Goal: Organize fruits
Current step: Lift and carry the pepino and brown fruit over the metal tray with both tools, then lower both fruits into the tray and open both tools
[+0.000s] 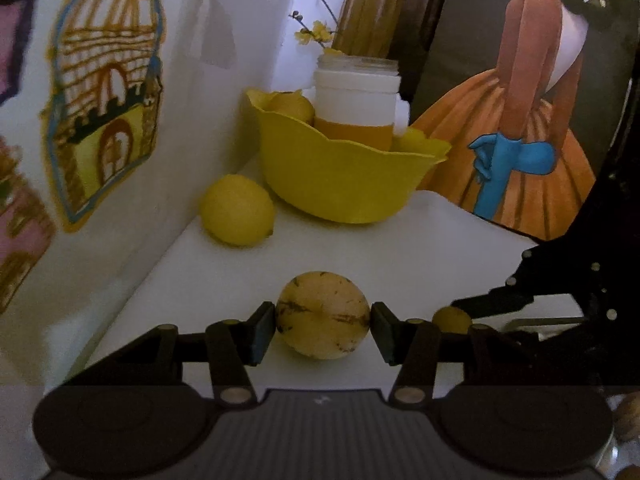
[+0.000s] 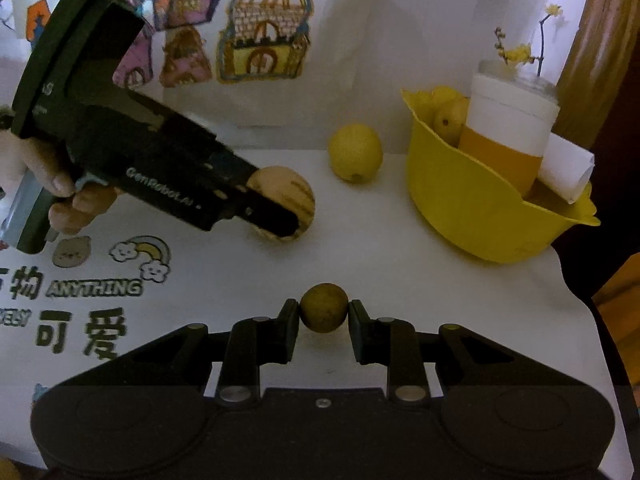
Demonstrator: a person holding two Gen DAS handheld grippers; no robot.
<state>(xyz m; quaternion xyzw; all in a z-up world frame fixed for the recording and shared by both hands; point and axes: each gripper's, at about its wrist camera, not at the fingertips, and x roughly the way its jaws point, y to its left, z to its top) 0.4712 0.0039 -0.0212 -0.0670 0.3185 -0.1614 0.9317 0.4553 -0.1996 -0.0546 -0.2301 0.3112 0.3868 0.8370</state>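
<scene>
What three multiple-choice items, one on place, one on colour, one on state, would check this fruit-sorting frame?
1. Where does the loose lemon lie?
A. On the table beside the bowl
B. Inside the bowl
C. In the right gripper

2. What colour is the bowl?
A. Blue
B. Yellow
C. White

3. What does the left gripper have between its jaws?
A. Nothing
B. A rolled paper
C. A pale striped round fruit

Answers:
1. A: the lemon rests on the white table, apart from the bowl's wall.
2. B: both wrist views show it yellow.
3. C: the jaws press both sides of the striped fruit, while the right gripper grips a small brownish fruit.
</scene>
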